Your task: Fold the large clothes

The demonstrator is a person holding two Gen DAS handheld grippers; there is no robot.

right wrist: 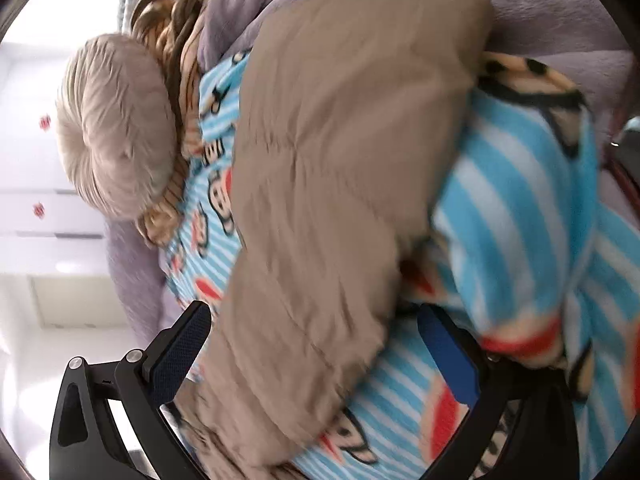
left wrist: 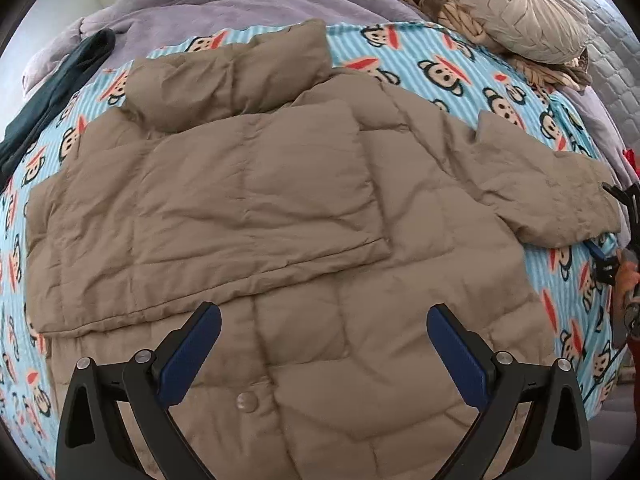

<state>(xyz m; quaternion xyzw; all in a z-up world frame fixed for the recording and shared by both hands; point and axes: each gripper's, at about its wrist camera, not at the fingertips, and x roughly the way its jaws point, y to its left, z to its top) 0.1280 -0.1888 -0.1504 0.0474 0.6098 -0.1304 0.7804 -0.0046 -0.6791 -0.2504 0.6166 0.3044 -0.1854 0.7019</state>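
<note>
A tan quilted puffer jacket [left wrist: 280,216] lies flat on a blue striped monkey-print blanket [left wrist: 460,68]. Its left sleeve is folded across the chest; its right sleeve [left wrist: 552,200] stretches to the right. My left gripper [left wrist: 324,328] is open and empty, hovering above the jacket's lower front near a snap button [left wrist: 247,401]. My right gripper [right wrist: 316,332] is open, its jaws on either side of the right sleeve's end [right wrist: 320,220], with the blanket [right wrist: 520,208] bunched beside it. The right gripper also shows in the left wrist view [left wrist: 616,236] at the sleeve cuff.
A round beige pleated cushion [left wrist: 516,4] and a braided rope piece [left wrist: 448,8] lie at the back right. A dark teal garment [left wrist: 52,92] lies at the left. A lilac blanket [left wrist: 240,4] covers the bed behind.
</note>
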